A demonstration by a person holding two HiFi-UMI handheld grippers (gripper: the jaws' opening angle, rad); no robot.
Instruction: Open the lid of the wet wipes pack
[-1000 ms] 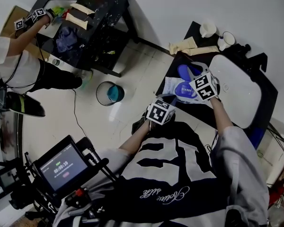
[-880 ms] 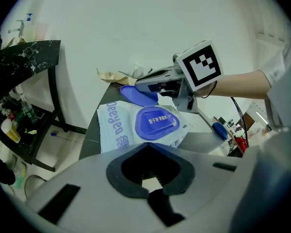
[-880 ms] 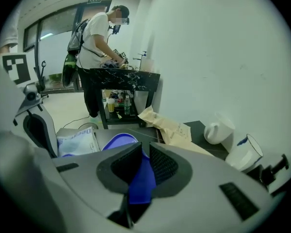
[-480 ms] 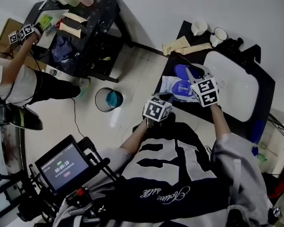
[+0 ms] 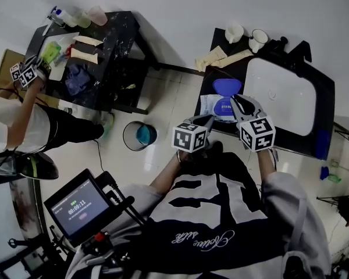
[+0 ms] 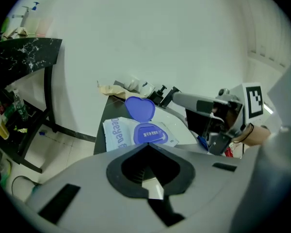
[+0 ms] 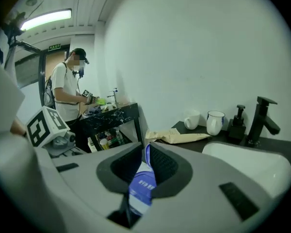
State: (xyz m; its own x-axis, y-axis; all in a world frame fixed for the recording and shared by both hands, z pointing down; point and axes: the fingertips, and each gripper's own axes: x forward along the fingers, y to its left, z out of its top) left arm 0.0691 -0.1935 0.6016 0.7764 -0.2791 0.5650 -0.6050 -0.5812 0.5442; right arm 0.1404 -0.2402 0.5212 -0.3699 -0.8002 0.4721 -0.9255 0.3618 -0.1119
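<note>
right hand-held gripper (image 7: 146, 148) pinches lid (image 6: 139, 108) (upright in left gripper view) | left hand-held gripper (image 6: 148, 146) pinches pack (image 6: 117, 134)

I work in a washroom corner staged inside a recording lab. At the upper right of the head view, a black counter (image 5: 219, 43) carries a white sink basin (image 5: 279, 95), a black faucet (image 7: 262, 118), a soap pump (image 7: 237, 122) and a mug (image 5: 234, 32) beside another mug (image 5: 258, 39). Around it are a bare white wall and a pale tiled floor (image 5: 163, 100). At the upper left, another person (image 5: 20, 121) stands at a black marbled table (image 5: 119, 34), holding marker-cube grippers (image 5: 23, 73) like my right gripper (image 5: 237, 100). At the lower left, a screen (image 5: 80, 205) on a rig shows a timer. In the right gripper view, a strip light (image 7: 46, 18) glows above a doorway.
</note>
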